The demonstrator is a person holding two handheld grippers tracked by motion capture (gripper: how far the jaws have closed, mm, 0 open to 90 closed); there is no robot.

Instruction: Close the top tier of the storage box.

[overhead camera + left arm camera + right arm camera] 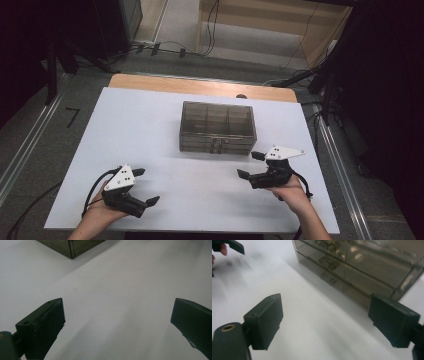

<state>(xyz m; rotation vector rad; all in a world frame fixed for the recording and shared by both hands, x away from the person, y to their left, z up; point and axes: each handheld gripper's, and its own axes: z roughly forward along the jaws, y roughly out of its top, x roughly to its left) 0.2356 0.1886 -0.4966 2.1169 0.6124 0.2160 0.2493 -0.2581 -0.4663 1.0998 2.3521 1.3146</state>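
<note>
Box contents [329, 246] blur into glints in the right gripper view; the smoky compartment box [217, 127] sits frame centre, while left gripper [146, 186] and right gripper [251, 165] gape empty.

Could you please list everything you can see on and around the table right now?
Storage box: one, smoky clear plastic with compartments and front latches, lid closed, far middle of the board.
Board: one, white, covering the table.
Table: one, wooden, edge showing at the far side.
Cables: several, black, on the floor beyond the table.
Left gripper: one, black, near left, jaws open, holding nothing.
Right gripper: one, black, near right beside the box, jaws open, holding nothing.
Hands: two, at the near edge.
</note>
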